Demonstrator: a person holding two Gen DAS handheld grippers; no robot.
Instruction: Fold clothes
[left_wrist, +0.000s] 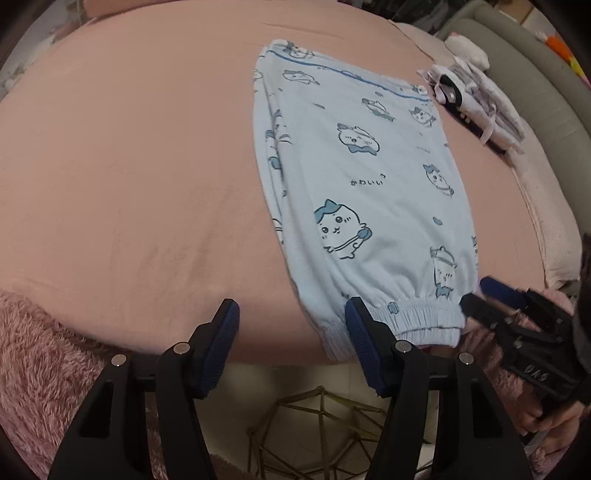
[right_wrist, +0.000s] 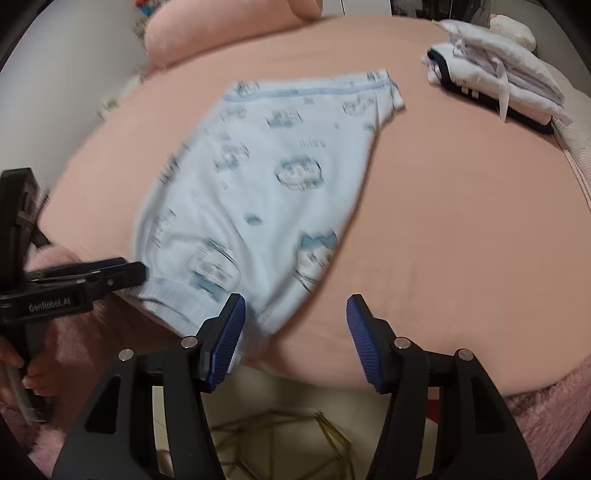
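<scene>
Left wrist view: the light-blue pajama pants (left_wrist: 362, 192), folded leg on leg, lie flat on the pink bed (left_wrist: 129, 166), cuffs at its near edge. They look light, soft and floppy; the thicker elastic cuff (left_wrist: 417, 314) seems the best place to pinch. Hiragana "かわいい" is printed mid-leg. The left tongs (left_wrist: 291, 325) stand apart, empty.

Right wrist view: the right tongs (right_wrist: 295, 321) also gape, holding nothing, near the cuffs. The other tool reads "GenRobot.AI".
</scene>
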